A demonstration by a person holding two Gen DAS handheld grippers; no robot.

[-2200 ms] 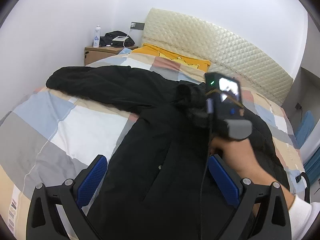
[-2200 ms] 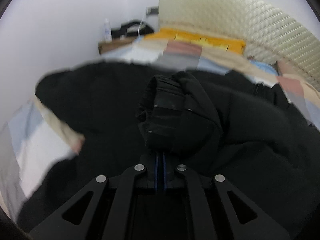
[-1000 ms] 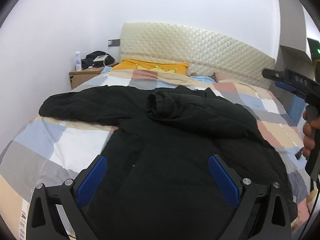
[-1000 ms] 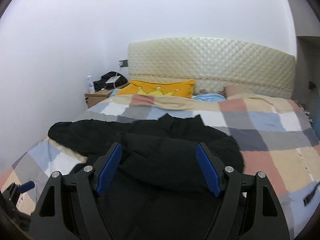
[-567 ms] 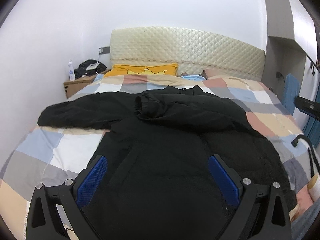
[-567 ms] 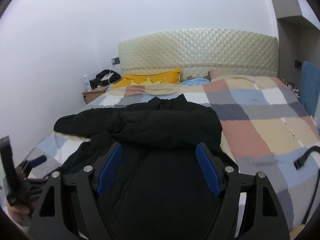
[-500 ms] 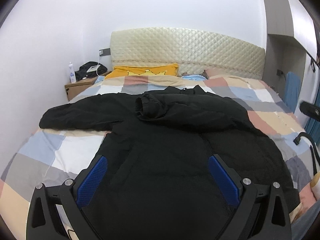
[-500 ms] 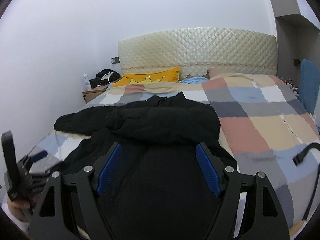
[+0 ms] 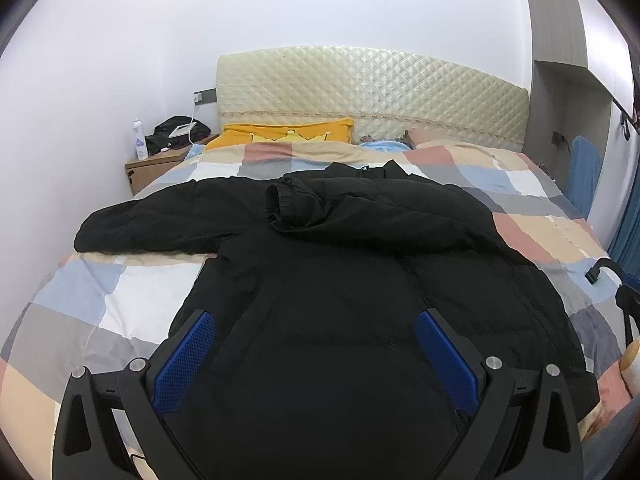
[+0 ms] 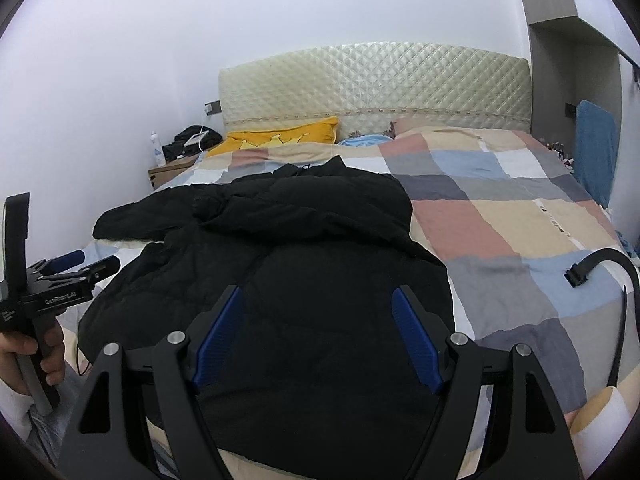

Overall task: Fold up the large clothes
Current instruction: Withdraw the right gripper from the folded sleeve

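Black puffer jacket (image 9: 320, 280) spread over the checked duvet (image 9: 92, 304), hem at the near edge, collar toward the far headboard (image 9: 368, 92). Right sleeve (image 9: 372, 212) already laid across the chest, cuff (image 9: 280, 204) ending up just left of centre, probably to square off that side. Left sleeve (image 9: 160, 220) sticking out toward the left edge of the bed, flat and not yet folded in.

Left gripper (image 9: 316, 356) hung over the near hem, blue pads (image 9: 184, 356) spread wide, nothing between them. Right gripper (image 10: 316, 340) same deal, released and empty over the lower right part of the jacket. Both pulled away from the fabric (looked like a pause to size up the next grab).

Next target, at a guess: that outstretched left sleeve, to be crossed over like the other one. Puffy fill likely to spring back, so a firm pinch near the cuff probably needed. Black strap (image 10: 592, 268) lying on the duvet off to the right, well apart from the jacket.
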